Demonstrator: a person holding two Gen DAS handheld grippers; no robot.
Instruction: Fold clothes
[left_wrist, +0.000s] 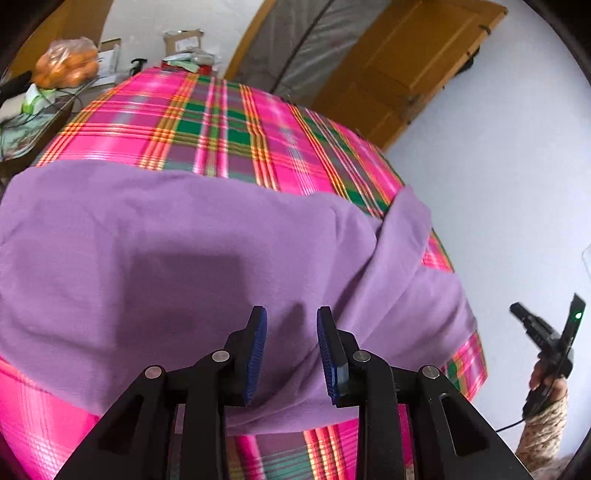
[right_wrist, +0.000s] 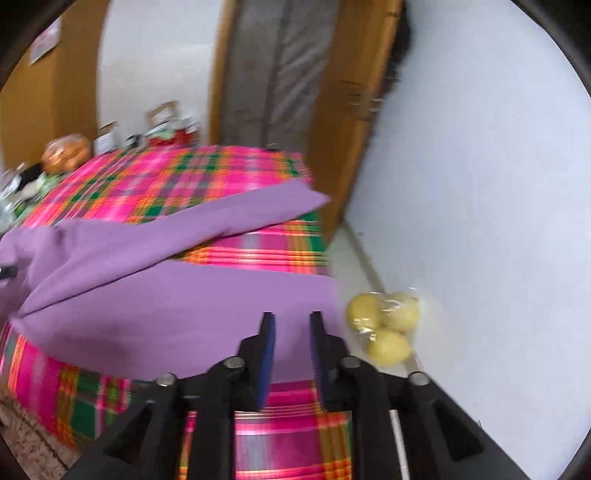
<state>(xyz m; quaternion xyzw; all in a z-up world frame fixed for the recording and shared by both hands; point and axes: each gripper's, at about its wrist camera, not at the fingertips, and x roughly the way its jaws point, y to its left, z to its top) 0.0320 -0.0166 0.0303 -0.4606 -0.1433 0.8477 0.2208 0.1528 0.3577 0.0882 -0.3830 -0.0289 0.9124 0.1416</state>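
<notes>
A purple garment (left_wrist: 166, 251) lies spread on a table covered with a pink, green and orange plaid cloth (left_wrist: 229, 125). One sleeve (left_wrist: 402, 229) is folded across its right side. My left gripper (left_wrist: 291, 317) hovers open above the garment's near part, nothing between its blue pads. In the right wrist view the same garment (right_wrist: 177, 306) reaches the table's near right corner, its sleeve (right_wrist: 258, 206) stretching back across the cloth. My right gripper (right_wrist: 291, 319) is open over the garment's near right edge. The right gripper (left_wrist: 546, 332) also shows in the left wrist view, held by a hand off the table's right side.
A bag of yellow fruit (right_wrist: 386, 325) lies on the floor by the white wall (right_wrist: 480, 184), right of the table. At the far left end sit a bag of oranges (left_wrist: 66, 62), boxes (left_wrist: 184, 40) and cables. A wooden door (left_wrist: 399, 70) stands behind.
</notes>
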